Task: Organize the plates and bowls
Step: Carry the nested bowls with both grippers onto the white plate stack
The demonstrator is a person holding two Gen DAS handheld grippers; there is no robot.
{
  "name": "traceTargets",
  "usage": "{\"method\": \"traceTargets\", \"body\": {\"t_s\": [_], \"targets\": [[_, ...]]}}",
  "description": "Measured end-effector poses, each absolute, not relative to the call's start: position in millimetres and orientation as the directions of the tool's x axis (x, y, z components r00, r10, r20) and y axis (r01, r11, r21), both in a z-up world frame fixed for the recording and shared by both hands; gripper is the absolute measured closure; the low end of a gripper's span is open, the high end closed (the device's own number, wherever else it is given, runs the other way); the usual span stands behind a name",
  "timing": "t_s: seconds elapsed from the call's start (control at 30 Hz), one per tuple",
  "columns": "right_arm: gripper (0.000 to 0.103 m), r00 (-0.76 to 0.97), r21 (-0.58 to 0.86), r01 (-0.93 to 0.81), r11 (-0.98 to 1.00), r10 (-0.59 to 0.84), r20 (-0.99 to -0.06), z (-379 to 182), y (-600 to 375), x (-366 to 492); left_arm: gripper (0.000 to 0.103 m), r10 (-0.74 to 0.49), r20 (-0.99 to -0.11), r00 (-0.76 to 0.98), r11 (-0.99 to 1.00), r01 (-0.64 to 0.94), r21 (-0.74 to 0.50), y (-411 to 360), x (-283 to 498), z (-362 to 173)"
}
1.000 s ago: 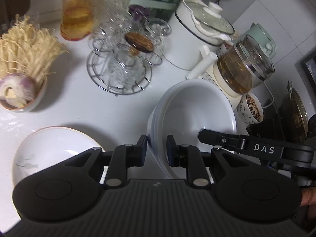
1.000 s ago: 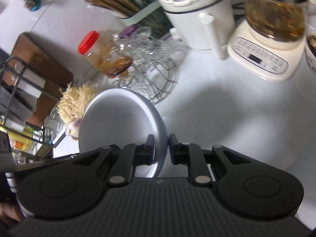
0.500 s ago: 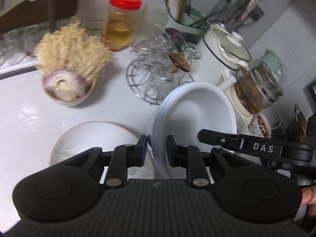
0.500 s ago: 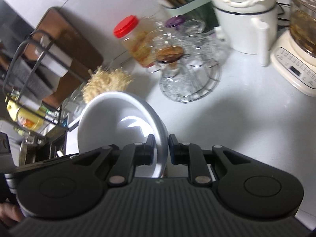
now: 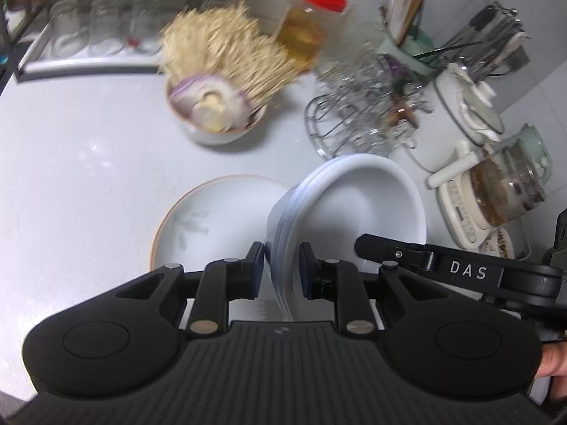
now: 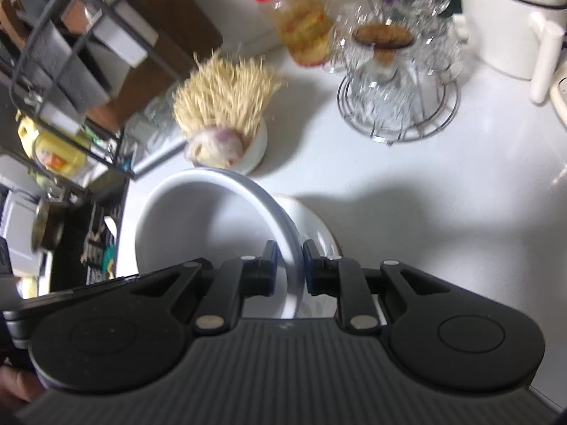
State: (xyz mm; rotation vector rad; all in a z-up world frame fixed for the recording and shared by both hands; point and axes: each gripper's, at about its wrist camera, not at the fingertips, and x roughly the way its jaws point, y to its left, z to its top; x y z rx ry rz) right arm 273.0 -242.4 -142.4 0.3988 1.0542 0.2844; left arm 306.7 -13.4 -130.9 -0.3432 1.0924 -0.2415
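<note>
A stack of nested white bowls [image 5: 354, 205] hangs tilted above the white counter, gripped from both sides. My left gripper [image 5: 281, 269] is shut on its near rim. My right gripper [image 6: 287, 265] is shut on the opposite rim of the same bowls [image 6: 198, 226]; its black body marked DAS [image 5: 460, 269] shows in the left wrist view. A white plate with a brown rim and a faint leaf print [image 5: 212, 219] lies flat on the counter, just left of the bowls there. In the right wrist view this plate [image 6: 312, 226] peeks out from under them.
A bowl of enoki mushrooms and cut onion [image 5: 216, 120] stands behind the plate. Further back are a red-lidded jar [image 5: 304, 28], a wire rack of glasses [image 5: 358, 117], a white pot [image 5: 467, 113] and a glass kettle [image 5: 503, 191]. A black wire shelf [image 6: 63, 56] stands at the left.
Both grippers have carried the bowl stack leftward across the counter, rolling as they went. The brown-rimmed plate and the mushroom bowl have come closer to the stack.
</note>
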Motion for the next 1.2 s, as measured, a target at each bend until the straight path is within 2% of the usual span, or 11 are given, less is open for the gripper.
{"method": "traceTargets", "body": {"t_s": [0.3,0.67,1.2], "targets": [[0.085,0.365,0.422,-0.046,0.905,0.409,-0.836,-179,-224,281,0.080,-0.334,-0.858,0.391,0.921,-0.060,-0.386,0,308,-168],[0.083,0.341,0.403,-0.049,0.914,0.394,-0.853,-196,-213,293,0.080,-0.349,-0.874,0.337,0.910,-0.102,-0.402,10,317,-198],[0.082,0.421,0.370,-0.031,0.928,0.348,-0.838,-176,-213,291,0.080,-0.329,-0.845,0.421,0.924,-0.041,-0.380,30,313,-164]]}}
